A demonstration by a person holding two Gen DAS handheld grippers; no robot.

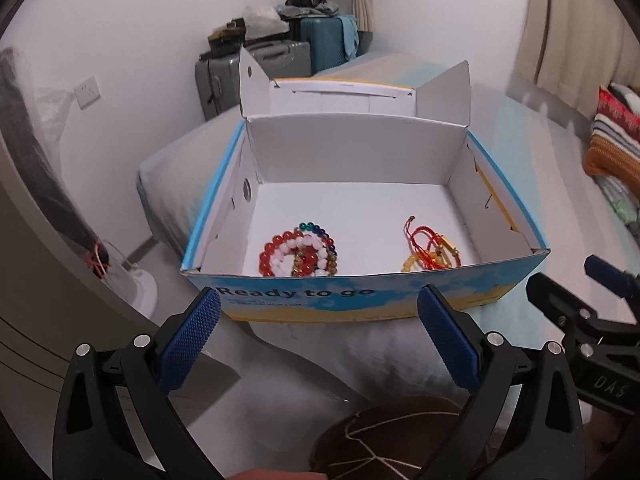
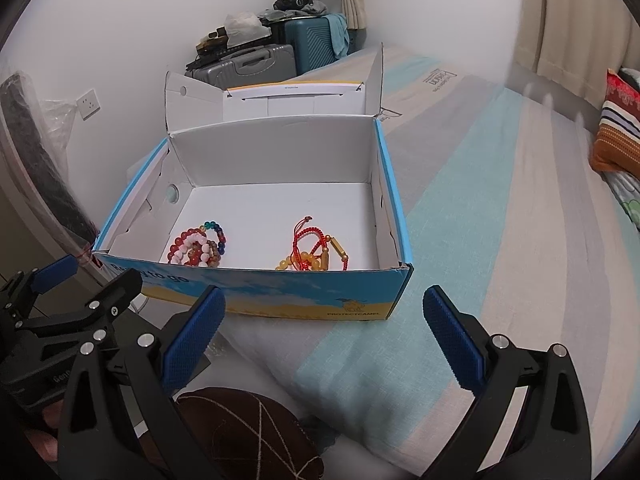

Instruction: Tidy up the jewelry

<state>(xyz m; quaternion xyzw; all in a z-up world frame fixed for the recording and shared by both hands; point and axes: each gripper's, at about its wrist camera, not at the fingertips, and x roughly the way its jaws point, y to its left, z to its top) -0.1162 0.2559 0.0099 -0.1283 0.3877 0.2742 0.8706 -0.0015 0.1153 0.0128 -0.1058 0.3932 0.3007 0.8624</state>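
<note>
An open blue and white cardboard box [image 1: 352, 304] [image 2: 280, 292] stands on the bed with its lid flaps up. Inside, at the front left, lies a heap of beaded bracelets [image 1: 300, 250] [image 2: 198, 250] in red, white and mixed colours. At the front right lie red cord bracelets with amber beads [image 1: 432, 250] [image 2: 316, 254]. My left gripper [image 1: 320, 316] is open and holds nothing, just in front of the box's near wall. My right gripper [image 2: 324, 320] is open and holds nothing, before the box's front right corner. In each view the other gripper shows at the side.
The striped bedspread [image 2: 480, 240] stretches right of the box. A brown round cushion [image 2: 256, 432] lies below the grippers. Suitcases [image 2: 256, 64] with clutter stand against the far wall, a patterned pillow [image 2: 616, 140] at far right, and curtains [image 2: 572, 20] behind.
</note>
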